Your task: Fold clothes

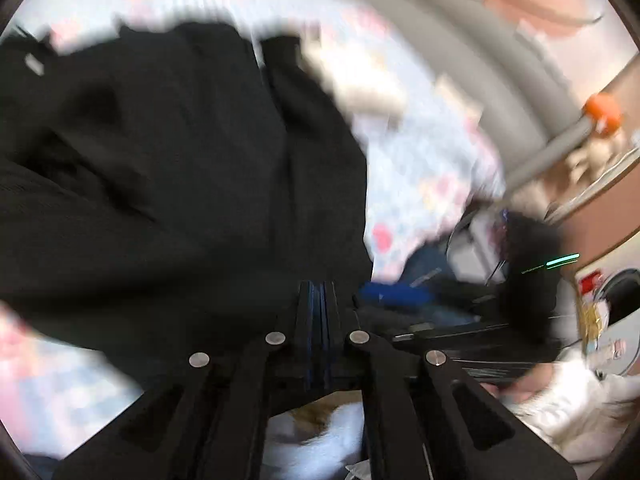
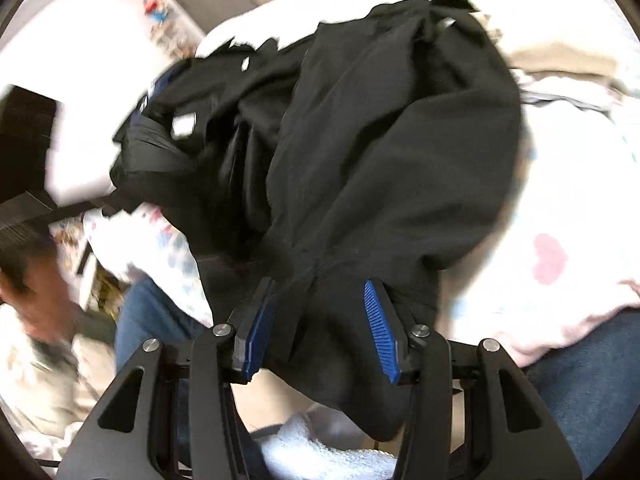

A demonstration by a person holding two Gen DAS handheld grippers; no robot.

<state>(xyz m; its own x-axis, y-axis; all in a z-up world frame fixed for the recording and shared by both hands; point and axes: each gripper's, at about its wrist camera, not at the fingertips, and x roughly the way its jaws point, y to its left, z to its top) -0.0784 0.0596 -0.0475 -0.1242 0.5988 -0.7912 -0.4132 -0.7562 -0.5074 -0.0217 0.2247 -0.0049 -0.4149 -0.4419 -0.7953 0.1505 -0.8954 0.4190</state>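
A black garment (image 1: 168, 168) fills the left half of the blurred left wrist view, lying on a pale patterned sheet (image 1: 424, 168). My left gripper (image 1: 319, 286) is shut, its blue pads pressed together at the cloth's near edge. I cannot tell whether cloth is pinched between them. In the right wrist view the same black garment (image 2: 384, 140) hangs bunched from my right gripper (image 2: 320, 320). Its blue pads (image 2: 378, 328) stand apart, closed on a thick gather of the fabric.
A bed with a white heart-print cover (image 2: 560, 240) lies to the right, and beige folded cloth (image 2: 560, 60) lies behind. A person's jeans (image 2: 592, 392) and a blurred hand (image 2: 36, 304) are close by. A white towel (image 2: 320, 448) lies below. An orange knob (image 1: 602, 112) is at far right.
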